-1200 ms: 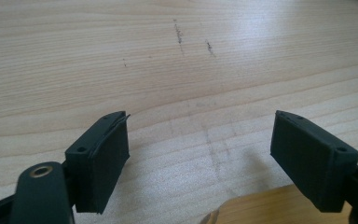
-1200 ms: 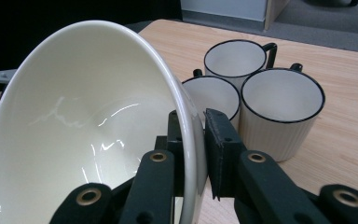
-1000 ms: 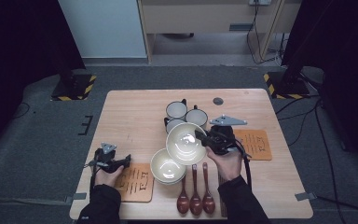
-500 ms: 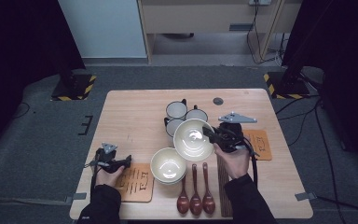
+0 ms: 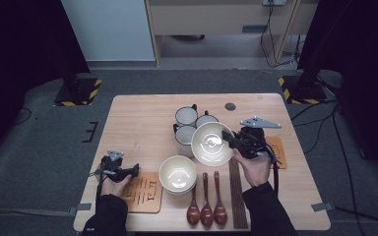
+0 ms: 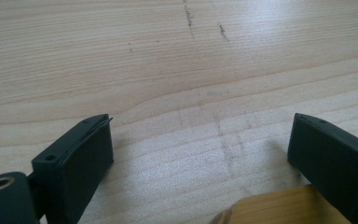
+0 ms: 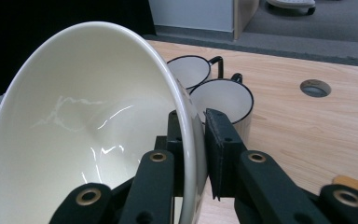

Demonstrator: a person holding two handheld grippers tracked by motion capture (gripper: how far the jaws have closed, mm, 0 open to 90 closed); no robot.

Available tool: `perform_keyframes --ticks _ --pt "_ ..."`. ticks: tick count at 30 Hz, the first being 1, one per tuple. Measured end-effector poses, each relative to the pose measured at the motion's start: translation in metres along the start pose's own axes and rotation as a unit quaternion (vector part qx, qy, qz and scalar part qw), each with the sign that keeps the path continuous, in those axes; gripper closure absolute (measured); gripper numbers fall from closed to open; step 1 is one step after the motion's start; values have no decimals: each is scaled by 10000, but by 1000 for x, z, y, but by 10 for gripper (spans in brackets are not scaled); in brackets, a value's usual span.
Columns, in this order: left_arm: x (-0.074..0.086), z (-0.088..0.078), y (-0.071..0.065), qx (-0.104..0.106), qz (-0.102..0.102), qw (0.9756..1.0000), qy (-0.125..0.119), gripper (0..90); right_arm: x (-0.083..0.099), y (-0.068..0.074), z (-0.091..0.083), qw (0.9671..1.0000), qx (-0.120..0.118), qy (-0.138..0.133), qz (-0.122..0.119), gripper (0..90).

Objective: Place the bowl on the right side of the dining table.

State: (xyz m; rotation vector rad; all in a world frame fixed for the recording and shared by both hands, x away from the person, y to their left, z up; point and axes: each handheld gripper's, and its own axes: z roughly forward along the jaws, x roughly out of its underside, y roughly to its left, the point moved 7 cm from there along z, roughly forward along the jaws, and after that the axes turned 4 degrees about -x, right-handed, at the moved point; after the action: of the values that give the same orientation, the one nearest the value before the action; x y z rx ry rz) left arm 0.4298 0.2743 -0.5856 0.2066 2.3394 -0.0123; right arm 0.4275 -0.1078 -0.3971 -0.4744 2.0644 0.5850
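A pale wooden table (image 5: 142, 118) carries everything. Largest of the crockery is the cream bowl (image 5: 211, 143) held clear of the tabletop, tipped on its side, just in front of three white mugs with dark rims (image 5: 186, 116) near the table's middle. The right gripper (image 5: 232, 142) pinches this bowl by its rim; in the right gripper view one jaw sits inside the bowl (image 7: 88, 135) and the other outside, pressed tight on the thin wall, with the mugs (image 7: 228, 100) just beyond. A second cream bowl (image 5: 177, 174) rests on the table nearer the person, beside an orange-brown coaster with dark markings (image 5: 145, 192). Right of that bowl lie three dark red-brown spoons (image 5: 206, 212) side by side and a bundle of dark chopsticks (image 5: 237, 191). The left gripper (image 5: 134, 168) rests low at the coaster's far edge; its jaws have just been opening and stand spread wide, with bare wood between them and a coaster corner (image 6: 279, 207) at the bottom of the left gripper view.
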Motion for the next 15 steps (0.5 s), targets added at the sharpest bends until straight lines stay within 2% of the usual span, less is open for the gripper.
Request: perform_keyframes --ticks 15 --pt "0 0 0 1 -4 10000 -1 56 3 -24 -9 9996 277 -26 96 808"
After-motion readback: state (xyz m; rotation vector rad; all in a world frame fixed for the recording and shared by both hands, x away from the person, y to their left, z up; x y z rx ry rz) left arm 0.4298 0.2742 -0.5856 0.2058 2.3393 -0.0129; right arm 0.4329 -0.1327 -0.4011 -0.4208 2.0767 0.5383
